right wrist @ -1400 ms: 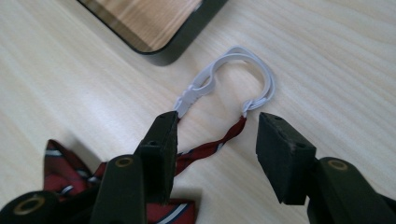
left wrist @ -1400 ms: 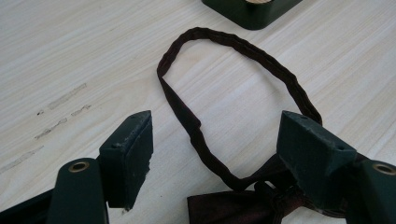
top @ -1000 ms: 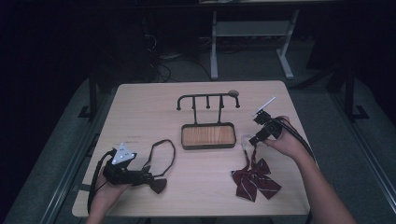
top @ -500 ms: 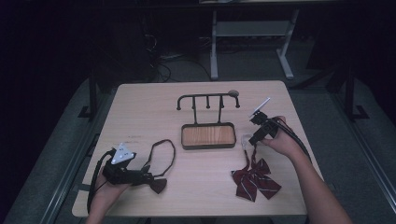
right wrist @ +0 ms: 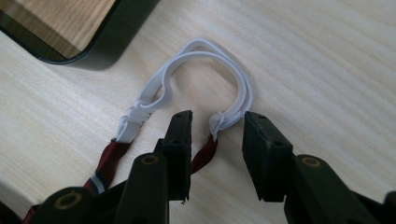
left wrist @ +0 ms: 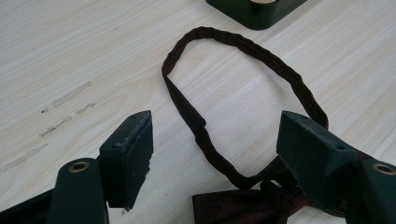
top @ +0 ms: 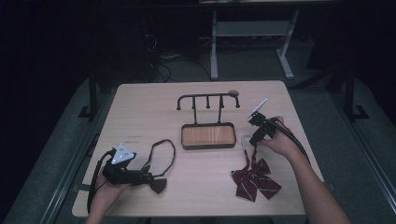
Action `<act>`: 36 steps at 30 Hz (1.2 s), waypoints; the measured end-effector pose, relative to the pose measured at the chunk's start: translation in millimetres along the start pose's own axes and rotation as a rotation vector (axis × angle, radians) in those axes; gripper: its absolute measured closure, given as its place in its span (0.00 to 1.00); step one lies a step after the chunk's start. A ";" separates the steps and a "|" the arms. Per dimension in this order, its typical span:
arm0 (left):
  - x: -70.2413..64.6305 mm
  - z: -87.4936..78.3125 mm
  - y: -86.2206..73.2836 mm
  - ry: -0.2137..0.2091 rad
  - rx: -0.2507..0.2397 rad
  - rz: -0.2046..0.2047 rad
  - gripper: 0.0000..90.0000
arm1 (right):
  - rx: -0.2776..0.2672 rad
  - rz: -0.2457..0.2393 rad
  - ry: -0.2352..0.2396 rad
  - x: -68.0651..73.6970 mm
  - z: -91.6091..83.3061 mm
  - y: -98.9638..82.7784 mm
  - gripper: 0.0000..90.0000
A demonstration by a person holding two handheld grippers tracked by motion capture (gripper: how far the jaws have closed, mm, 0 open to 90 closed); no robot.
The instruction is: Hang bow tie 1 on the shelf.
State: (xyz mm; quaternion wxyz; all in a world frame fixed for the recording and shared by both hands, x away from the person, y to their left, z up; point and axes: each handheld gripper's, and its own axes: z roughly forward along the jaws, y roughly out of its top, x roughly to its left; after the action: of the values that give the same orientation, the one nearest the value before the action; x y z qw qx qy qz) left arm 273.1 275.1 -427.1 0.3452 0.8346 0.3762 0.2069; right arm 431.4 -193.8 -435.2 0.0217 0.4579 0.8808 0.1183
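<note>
Pale wooden table (top: 140,112) under dim light, with a black hook rack on a wood-lined tray (top: 208,135) at its middle. Just right of the tray the right gripper (right wrist: 215,133) has been narrowing its jaws around one end of the white elastic loop (right wrist: 205,51) of a red striped bow tie (top: 254,179) — pads not yet touching it. At the near left the left gripper (left wrist: 215,140) rests with jaws spread over a dark brown bow tie (top: 158,184), whose strap loop (left wrist: 243,93) lies flat on the wood.
</note>
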 end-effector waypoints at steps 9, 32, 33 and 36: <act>0.4 -0.6 -0.1 0.000 0.002 -0.002 0.31 | 0.002 0.008 -0.019 0.6 -0.8 0.2 0.68; -0.1 -0.4 0.0 -0.002 0.000 0.000 0.31 | 0.053 -0.019 -0.053 7.2 5.0 1.8 0.91; -0.3 -0.3 0.1 -0.002 -0.001 -0.001 0.31 | 0.053 -0.017 -0.053 7.1 5.0 1.5 0.92; -0.3 -0.1 0.1 -0.002 0.000 0.001 0.31 | 0.054 -0.014 -0.042 5.4 2.7 0.1 0.92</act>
State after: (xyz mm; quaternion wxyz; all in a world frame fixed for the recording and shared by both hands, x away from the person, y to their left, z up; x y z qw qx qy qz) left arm 272.9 274.8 -427.0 0.3456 0.8348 0.3755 0.2063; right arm 428.8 -188.8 -437.4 0.0288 0.4546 0.8862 0.0846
